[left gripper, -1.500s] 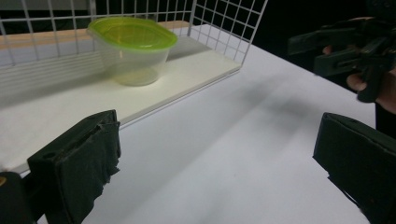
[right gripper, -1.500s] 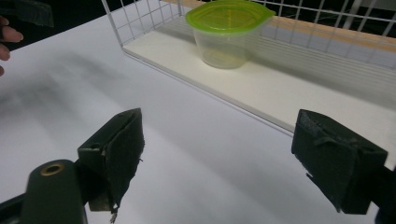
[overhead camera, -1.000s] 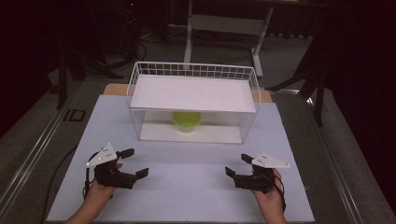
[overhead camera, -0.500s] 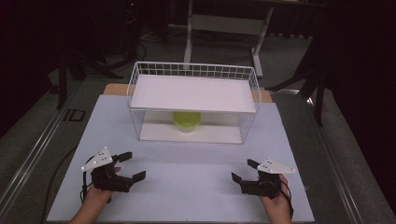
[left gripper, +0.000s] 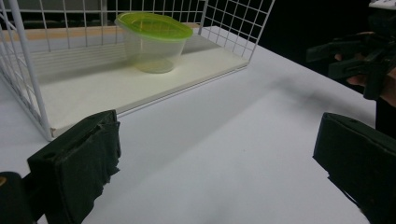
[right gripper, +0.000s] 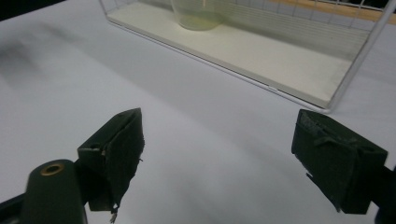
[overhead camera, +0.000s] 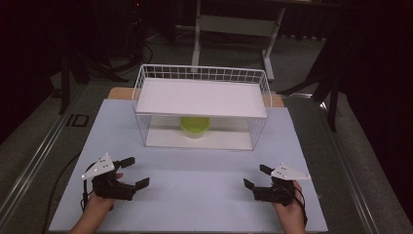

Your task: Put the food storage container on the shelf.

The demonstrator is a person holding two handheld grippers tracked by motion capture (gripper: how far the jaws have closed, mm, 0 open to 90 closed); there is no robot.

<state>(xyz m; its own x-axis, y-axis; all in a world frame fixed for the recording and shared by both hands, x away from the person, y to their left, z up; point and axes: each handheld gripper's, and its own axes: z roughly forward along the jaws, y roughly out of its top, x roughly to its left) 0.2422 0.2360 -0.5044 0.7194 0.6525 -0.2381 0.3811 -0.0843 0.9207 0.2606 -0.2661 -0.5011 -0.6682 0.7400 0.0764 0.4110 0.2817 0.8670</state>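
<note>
A clear tub with a green lid (overhead camera: 195, 126) stands on the lower board of a white wire rack (overhead camera: 141, 122) in the middle of the table. In the high view my left gripper (overhead camera: 135, 171) rests open near the front left, well short of the rack. My right gripper (overhead camera: 256, 176) sits open at the front right, also empty. The left gripper view has the lidded tub (left gripper: 154, 41) far ahead beyond my left gripper (left gripper: 217, 154), with the other gripper (left gripper: 359, 56) at the right. In the right gripper view my right gripper (right gripper: 219, 149) faces the rack's lower board (right gripper: 261, 51); the tub (right gripper: 198, 14) is cut by the top edge.
The rack has a white upper shelf (overhead camera: 202, 97) over the tub, with a wire rim around it. A pale blue-white mat (overhead camera: 195, 195) covers the table. Dark floor and a metal stand (overhead camera: 234, 24) lie beyond the table's far edge.
My right gripper has drifted a little to the right and nearer the front edge. The left gripper has barely shifted. Both stay open.
</note>
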